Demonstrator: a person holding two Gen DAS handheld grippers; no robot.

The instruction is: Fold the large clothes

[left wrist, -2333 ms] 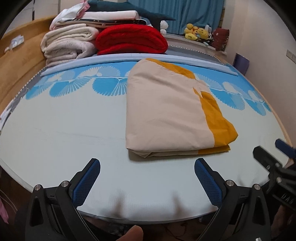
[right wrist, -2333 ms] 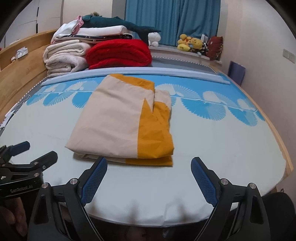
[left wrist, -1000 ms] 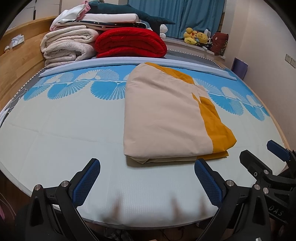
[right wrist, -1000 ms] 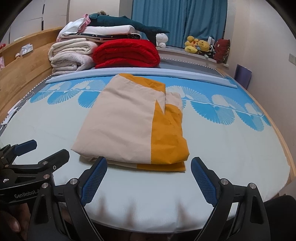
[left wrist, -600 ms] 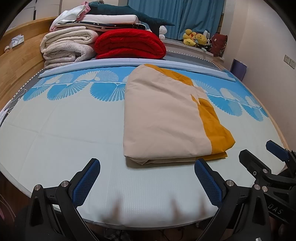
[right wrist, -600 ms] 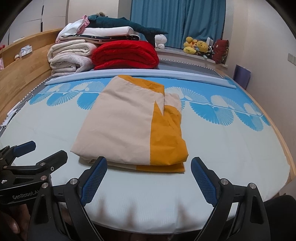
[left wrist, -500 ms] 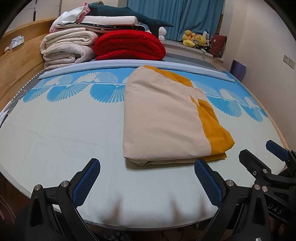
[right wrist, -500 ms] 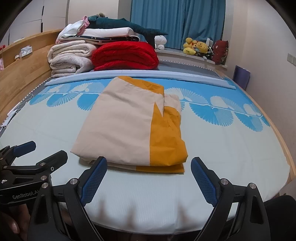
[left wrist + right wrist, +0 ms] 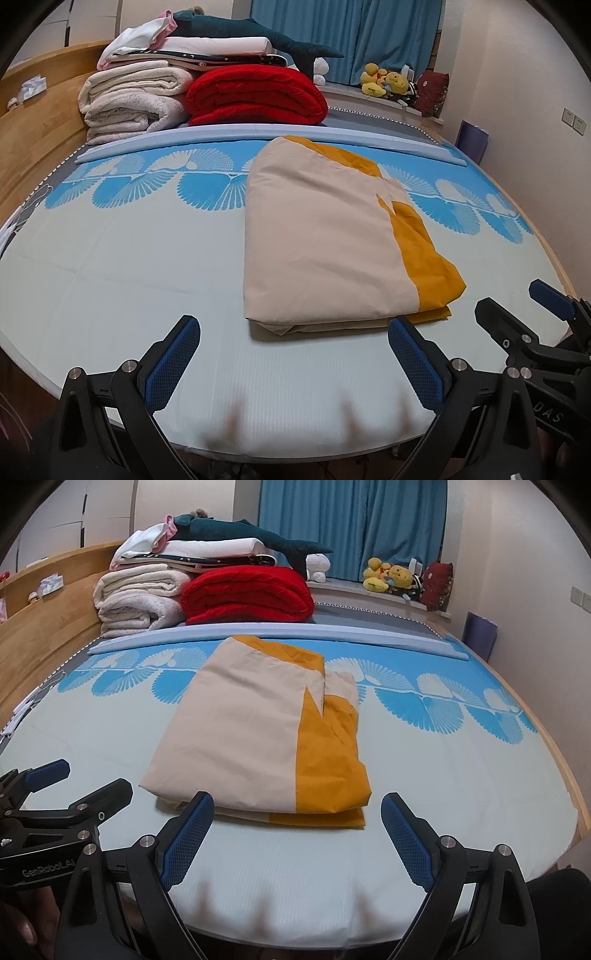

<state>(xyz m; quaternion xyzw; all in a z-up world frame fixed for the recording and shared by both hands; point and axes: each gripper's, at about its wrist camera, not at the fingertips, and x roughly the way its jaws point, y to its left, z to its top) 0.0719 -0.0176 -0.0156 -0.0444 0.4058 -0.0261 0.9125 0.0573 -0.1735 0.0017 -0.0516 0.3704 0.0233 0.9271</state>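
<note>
The folded cloth [image 9: 325,243], cream with an orange band, lies flat on the bed [image 9: 122,258]. The left gripper [image 9: 293,332] hangs at the cloth's near edge, jaws wide apart and holding nothing; the right gripper [image 9: 297,808] does likewise, the cloth's near edge just ahead between its fingers.

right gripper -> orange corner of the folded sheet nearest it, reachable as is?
Probably yes. The right gripper is open and holds nothing, and the orange corner of the folded sheet lies flat on the bed just ahead of its fingers, with nothing between.
</note>
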